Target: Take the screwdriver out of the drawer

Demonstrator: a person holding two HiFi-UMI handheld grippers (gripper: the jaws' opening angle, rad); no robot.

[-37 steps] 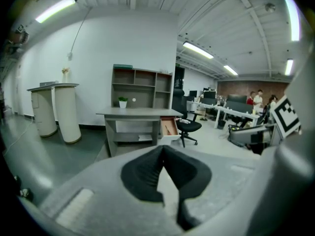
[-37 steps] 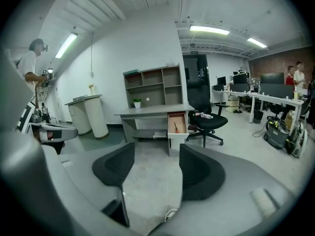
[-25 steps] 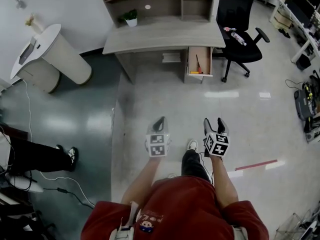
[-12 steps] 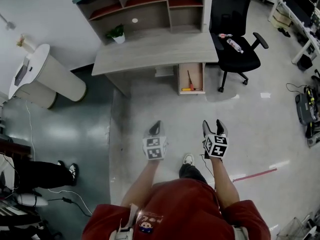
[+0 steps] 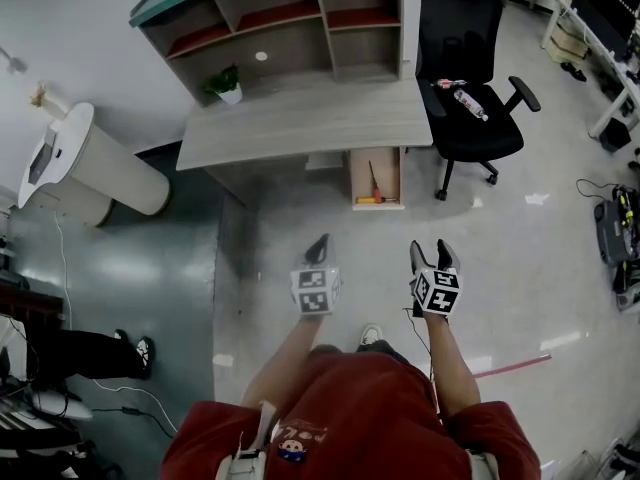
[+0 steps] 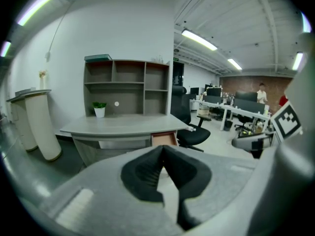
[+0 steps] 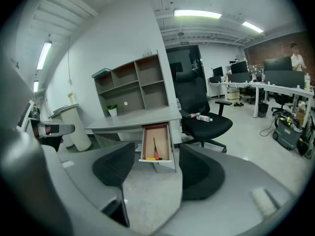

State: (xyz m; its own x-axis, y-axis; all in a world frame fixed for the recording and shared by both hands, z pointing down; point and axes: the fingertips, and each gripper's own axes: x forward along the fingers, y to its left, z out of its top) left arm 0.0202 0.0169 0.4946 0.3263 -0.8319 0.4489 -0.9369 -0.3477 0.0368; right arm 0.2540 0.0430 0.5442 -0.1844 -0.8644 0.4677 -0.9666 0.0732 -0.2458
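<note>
The drawer [image 5: 377,177] stands pulled out from under the grey desk [image 5: 300,120], far ahead of both grippers. Inside it lies a thin screwdriver [image 5: 375,181] with a red handle beside a yellow tool. The right gripper view looks straight into the drawer [image 7: 156,142] and shows the screwdriver [image 7: 155,150] between its spread jaws. My right gripper [image 5: 430,257] is open and holds nothing. My left gripper [image 5: 318,248] is shut, its jaw tips meeting, with nothing between them [image 6: 163,151]. Both hang over the floor well short of the desk.
A black office chair [image 5: 470,78] with a bottle on its seat stands right of the drawer. A shelf unit [image 5: 290,18] and a small potted plant [image 5: 226,85] sit on the desk. A white round bin [image 5: 85,168] stands at the left. A seated person's legs [image 5: 75,353] show at far left.
The view has pulled back from the desk: desk and drawer now sit further off and the shelf unit shows more fully. Both grippers keep their pose in front of me.
</note>
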